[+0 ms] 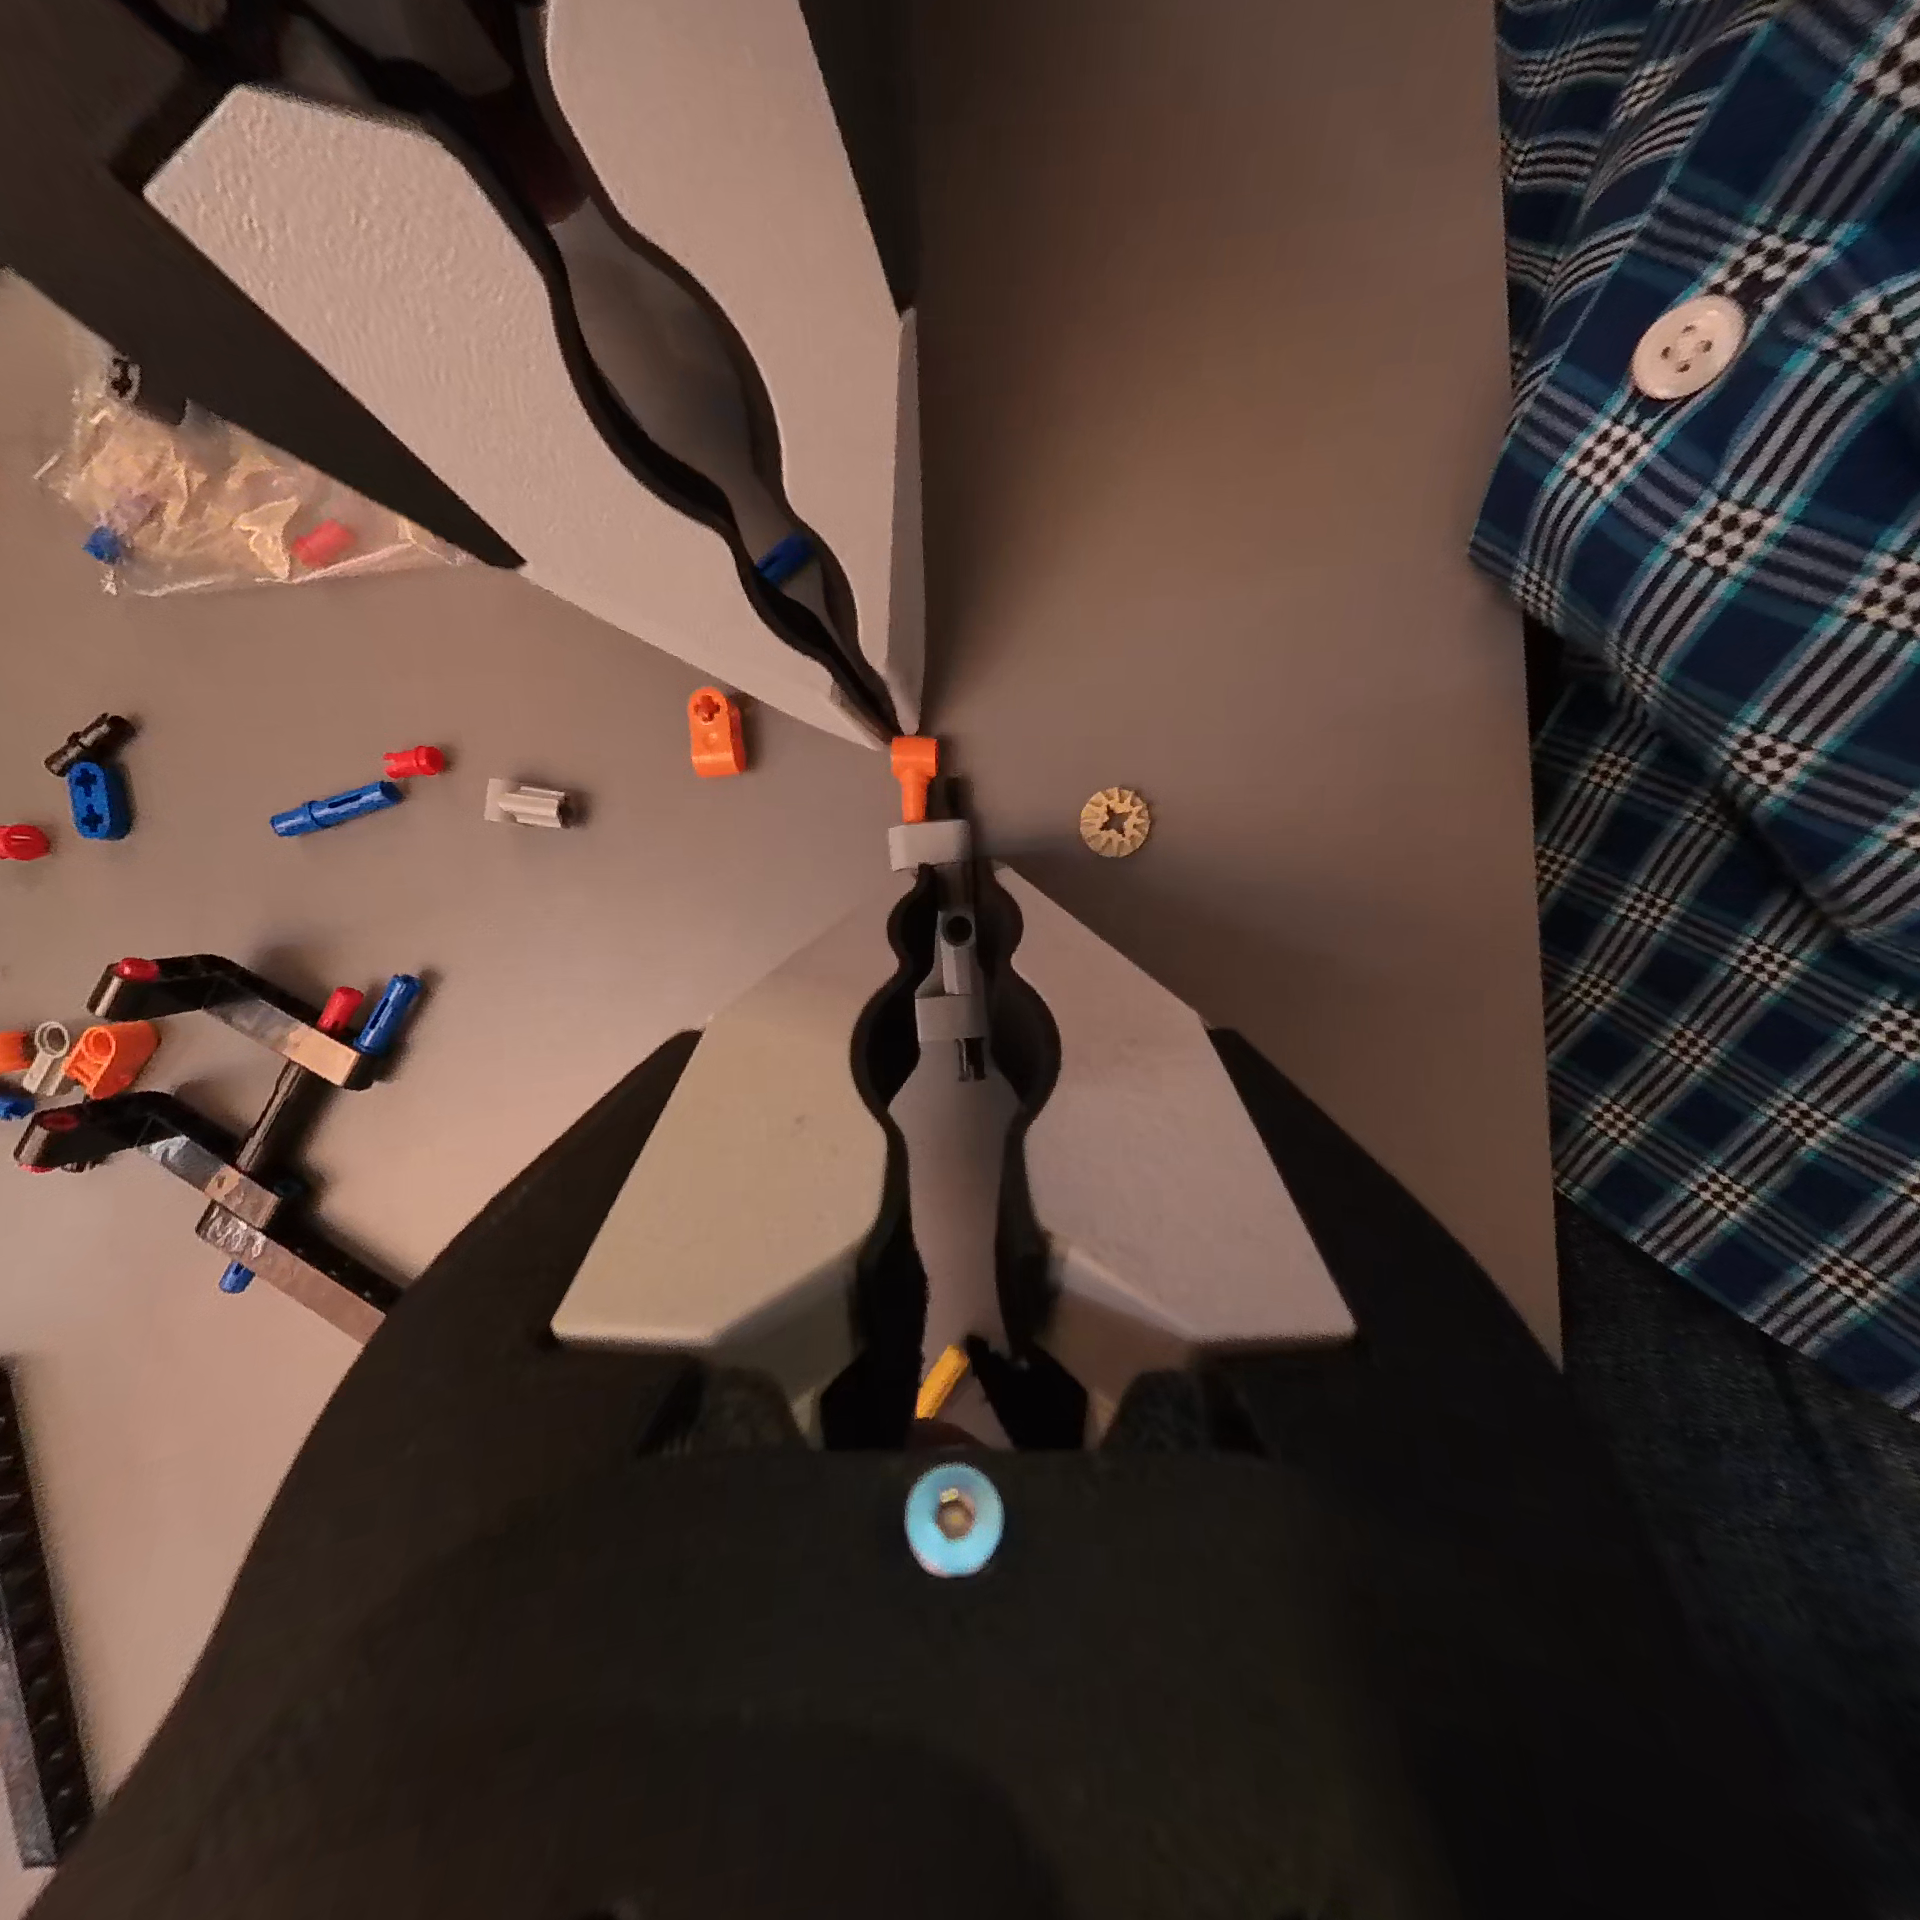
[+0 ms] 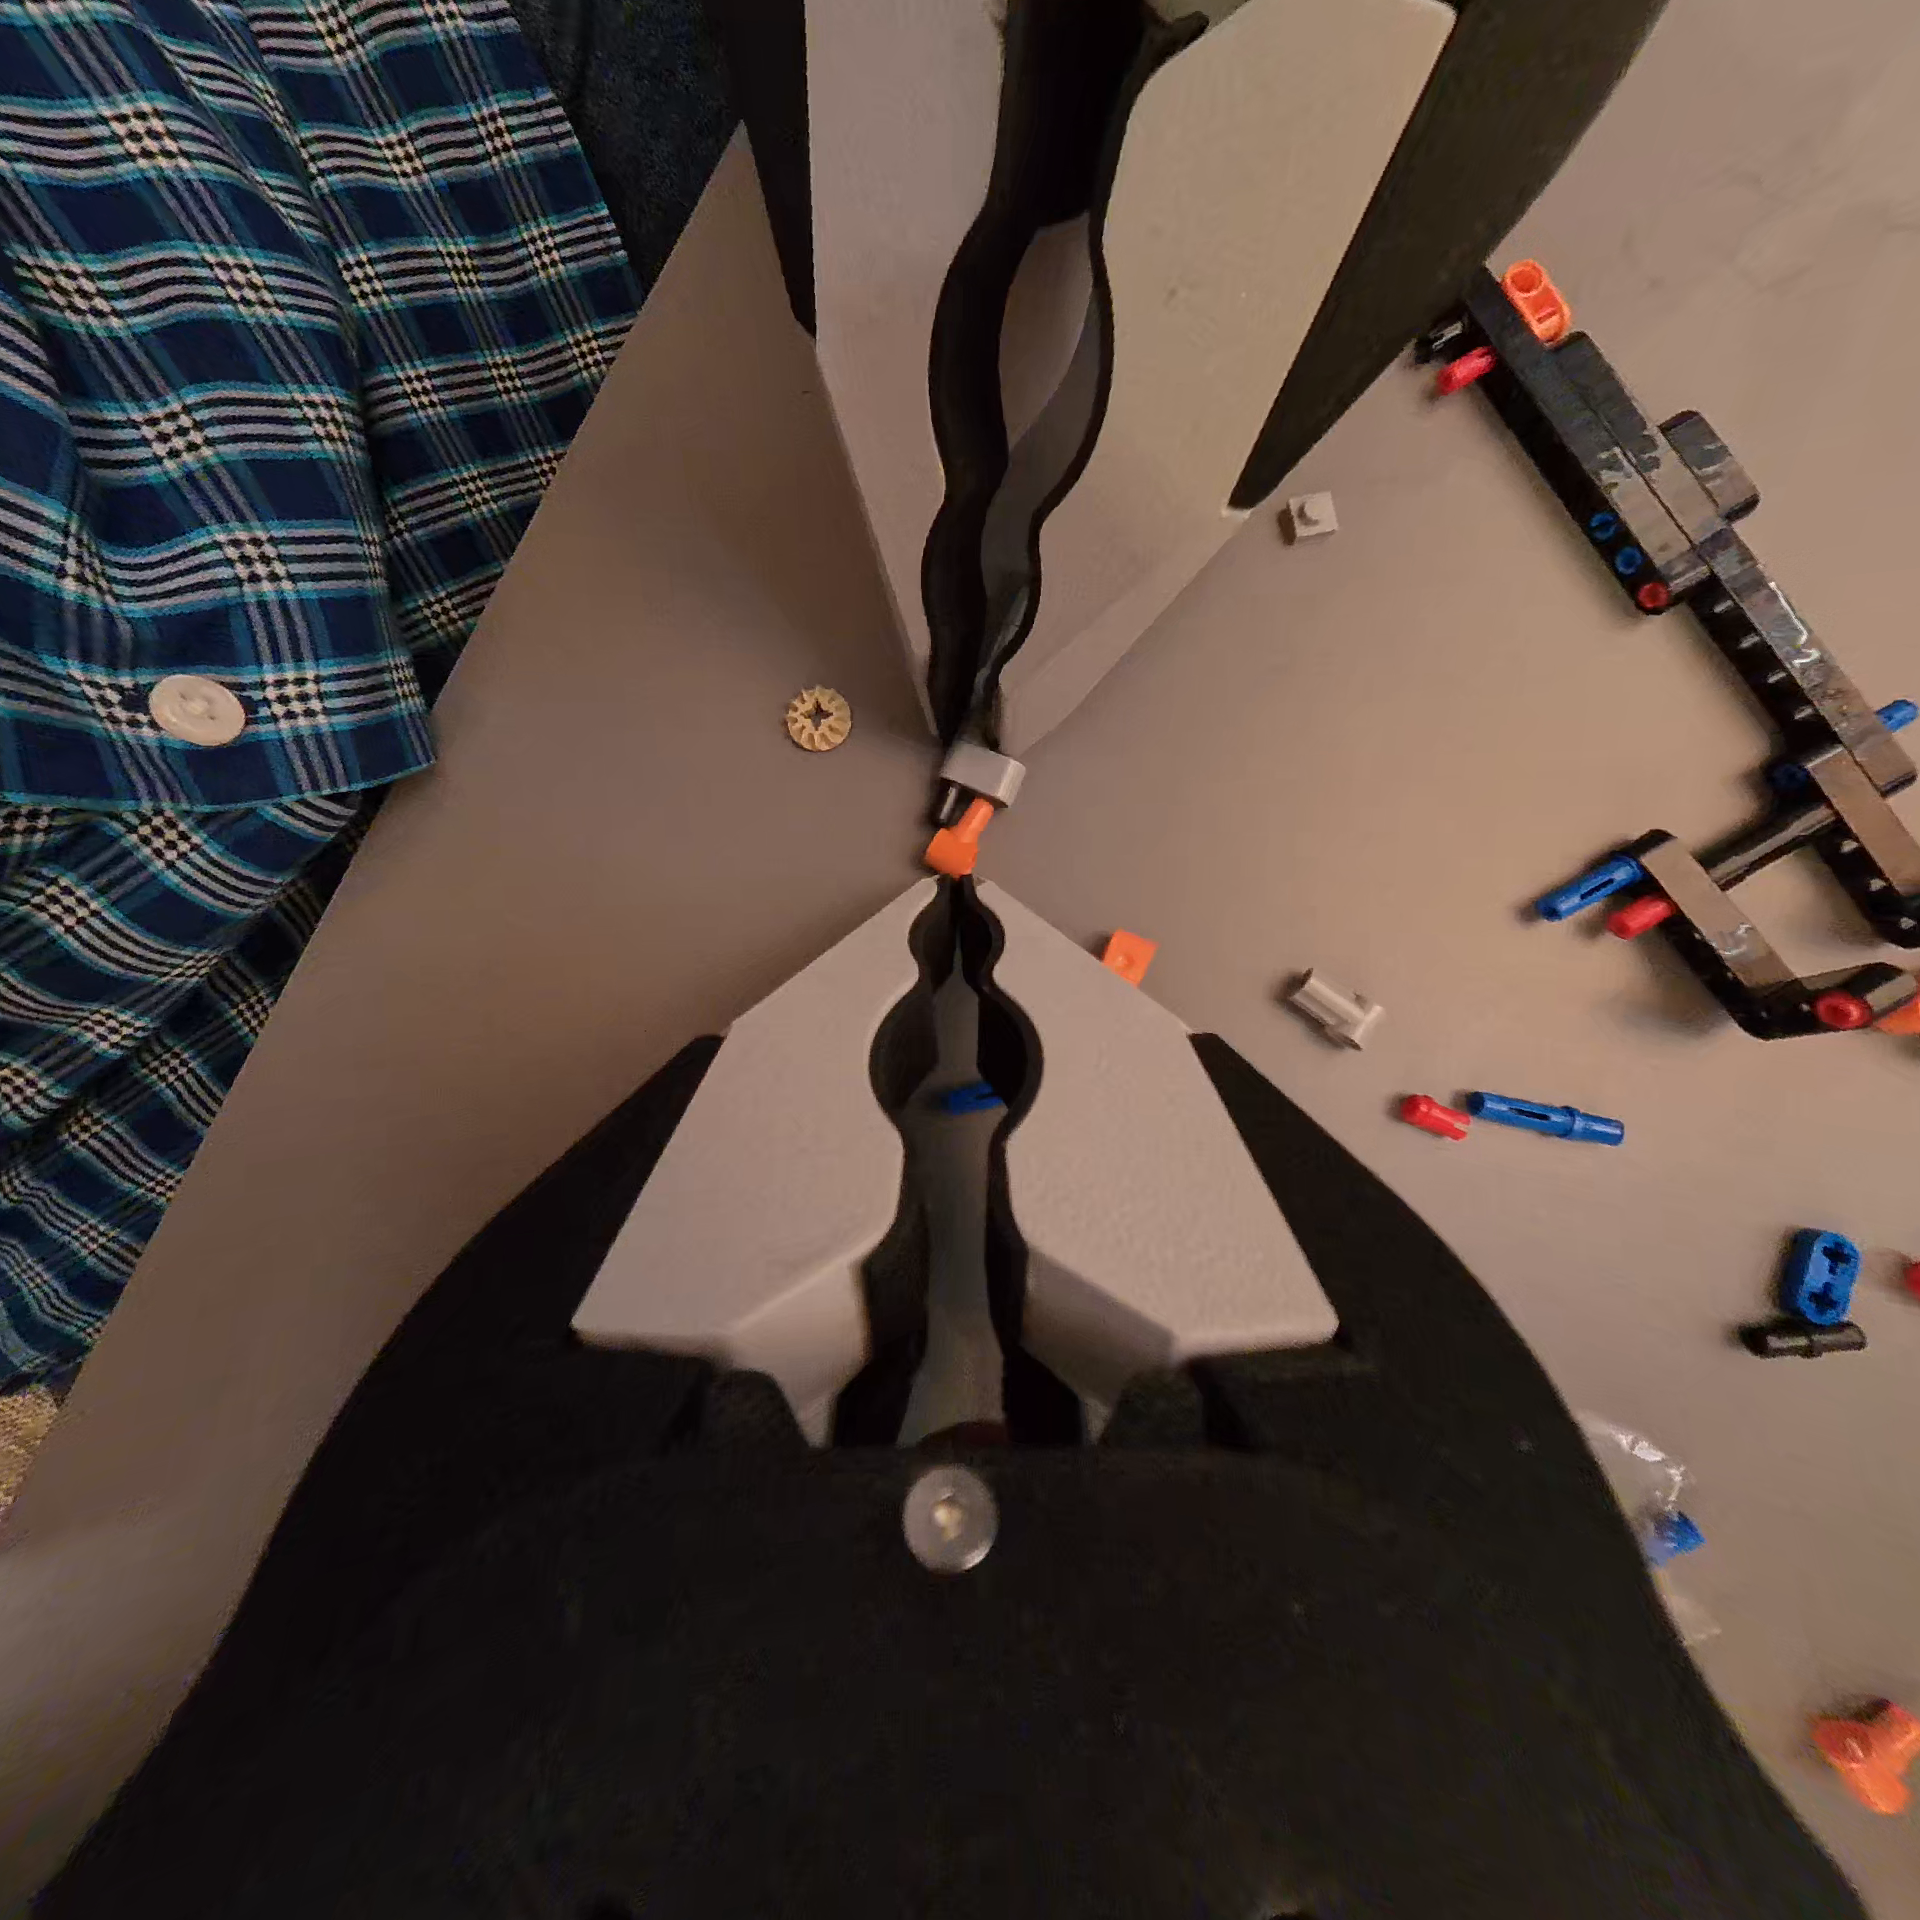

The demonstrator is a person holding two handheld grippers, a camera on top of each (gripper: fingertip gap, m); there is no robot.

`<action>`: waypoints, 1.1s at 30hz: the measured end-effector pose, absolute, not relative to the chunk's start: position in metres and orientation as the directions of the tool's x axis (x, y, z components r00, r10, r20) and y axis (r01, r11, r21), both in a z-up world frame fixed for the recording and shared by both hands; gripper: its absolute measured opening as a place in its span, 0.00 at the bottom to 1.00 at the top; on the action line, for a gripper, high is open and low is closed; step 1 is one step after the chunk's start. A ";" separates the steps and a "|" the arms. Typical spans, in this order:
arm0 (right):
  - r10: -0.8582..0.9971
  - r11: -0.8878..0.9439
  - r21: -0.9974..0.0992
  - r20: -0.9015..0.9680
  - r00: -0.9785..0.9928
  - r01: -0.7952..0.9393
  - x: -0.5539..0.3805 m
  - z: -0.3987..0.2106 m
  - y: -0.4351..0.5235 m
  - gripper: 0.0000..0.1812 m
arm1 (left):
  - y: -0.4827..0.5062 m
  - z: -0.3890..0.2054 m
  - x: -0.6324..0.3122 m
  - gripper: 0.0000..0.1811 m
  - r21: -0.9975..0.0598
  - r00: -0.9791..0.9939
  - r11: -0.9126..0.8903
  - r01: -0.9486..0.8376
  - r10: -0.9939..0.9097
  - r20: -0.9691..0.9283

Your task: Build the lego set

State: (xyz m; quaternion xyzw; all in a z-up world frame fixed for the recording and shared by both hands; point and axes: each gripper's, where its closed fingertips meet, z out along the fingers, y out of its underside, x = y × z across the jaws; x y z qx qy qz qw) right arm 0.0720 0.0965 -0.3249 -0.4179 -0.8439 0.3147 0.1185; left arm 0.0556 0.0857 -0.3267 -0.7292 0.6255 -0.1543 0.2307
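My left gripper is shut on a small grey connector assembly with a black axle through it. It comes in from the top of the right wrist view, where the grey connector sticks out past its tips. My right gripper is shut on an orange pin piece. It enters the left wrist view from the upper left, holding the orange piece. The two grippers meet tip to tip above the table, and the orange piece's stem touches the grey connector.
A tan gear lies beside the tips. A black beam assembly with red and blue pins, a long blue pin, an orange connector, a grey piece and a plastic bag lie to the left. A person's plaid shirt is at the table edge. My left and right fingertips are right by each other.
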 end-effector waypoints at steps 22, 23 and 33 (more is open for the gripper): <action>0.790 0.451 -0.649 -0.031 -0.613 0.613 0.068 -0.324 0.095 0.00 | 0.083 -0.326 0.057 0.02 -0.525 0.150 -0.105 -0.844 -0.988 -0.044; 0.791 0.447 -0.651 -0.032 -0.611 0.613 0.068 -0.324 0.094 0.00 | 0.083 -0.326 0.057 0.02 -0.525 0.151 -0.106 -0.845 -0.988 -0.043; 0.816 0.419 -0.659 -0.027 -0.577 0.624 0.070 -0.316 0.101 0.04 | 0.083 -0.326 0.057 0.02 -0.530 0.158 -0.114 -0.840 -0.987 -0.037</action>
